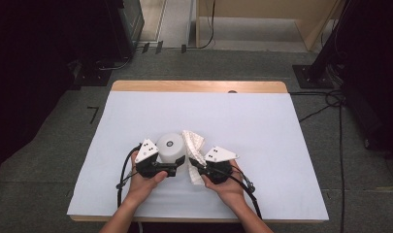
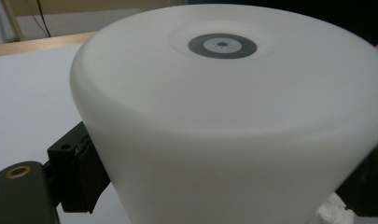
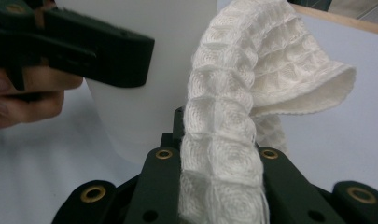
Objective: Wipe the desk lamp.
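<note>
A white tapered cylinder point(image 1: 169, 145) with a dark ring on its top stands upright on the white-covered table point(image 1: 252, 121). My left gripper point(image 1: 178, 164) is shut on it, one jaw on each side of its wall. In the left gripper view the cylinder point(image 2: 233, 116) looms close between the pads point(image 2: 81, 170). A white waffle-weave cloth point(image 1: 194, 148) rises just right of the cylinder, and my right gripper point(image 1: 194, 167) is shut on it. In the right gripper view the cloth point(image 3: 233, 107) stands up from my right gripper point(image 3: 219, 161), beside the cylinder point(image 3: 140, 107) and the left gripper's jaw.
The table's wooden far edge point(image 1: 199, 86) shows beyond the white cover. Black stands and cables point(image 1: 332, 99) lie on the grey floor to the right, dark equipment point(image 1: 94, 68) to the left. A person's hands point(image 1: 145, 183) hold both grippers near the front edge.
</note>
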